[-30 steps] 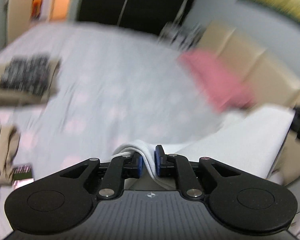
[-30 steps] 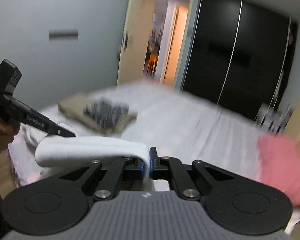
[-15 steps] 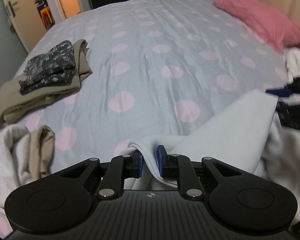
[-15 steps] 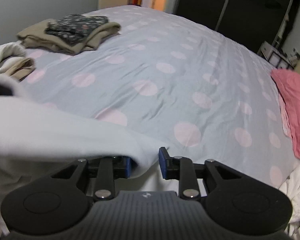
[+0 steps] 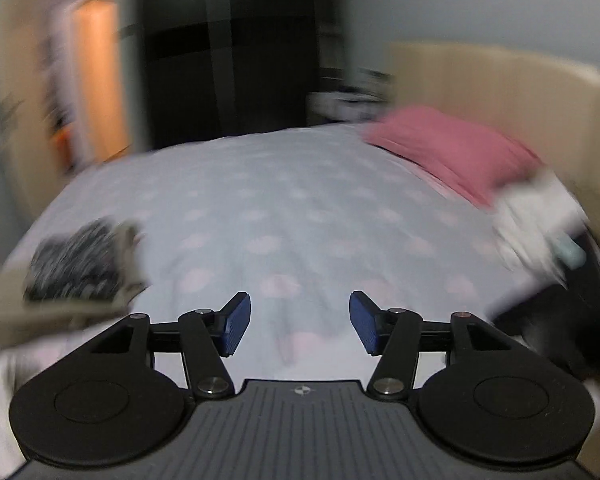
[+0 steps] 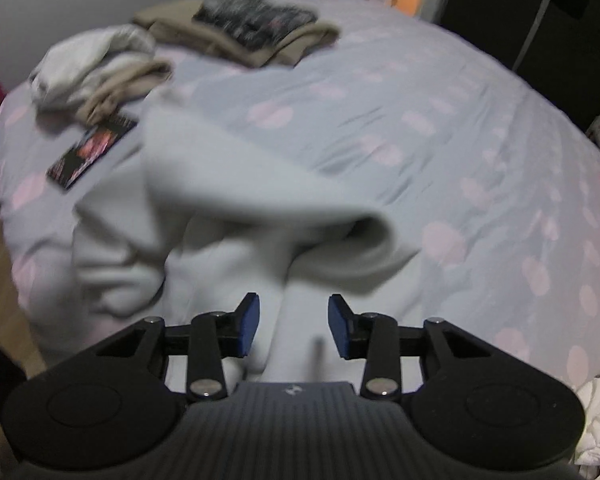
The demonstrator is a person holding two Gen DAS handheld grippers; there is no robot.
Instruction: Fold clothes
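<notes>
Currently both grippers stand wide open and hold nothing. The left gripper [image 5: 300, 322] hovers above the pale blue bedsheet with pink polka dots [image 5: 268, 200]; between its blue-padded fingers [image 5: 234, 324] only sheet is visible. The right gripper [image 6: 294, 326] is positioned directly over the white fleece garment [image 6: 220, 208], with cloth running between the spread fingers but not clamped by them.

The white fleece garment lies in a loose heap at the near edge of the bed, occupying the 9 to 12 o'clock sector ahead of the right gripper. One thick layer curls over at 12 o'clock, forming a rolled lip. This arrangement appears to be a drop rather than a finished fold: edges are not aligned and the left portion is bunched. The open jaws are consistent with a regrasp; a hem or corner must be selected before the next fold.

Other items are placed clear of the working area, probably to leave flat sheet for folding:
- a folded tan garment topped by a dark floral garment [image 6: 256, 20], at 11 o'clock in the right view;
- a crumpled white-and-beige pile [image 6: 96, 68], at 10 o'clock;
- a dark printed card [image 6: 92, 152], flat on the sheet just beside the fleece;
- a pink pillow [image 5: 452, 152], at 1 o'clock in the left view.

Both views are motion-blurred; fine seam detail cannot be determined.
</notes>
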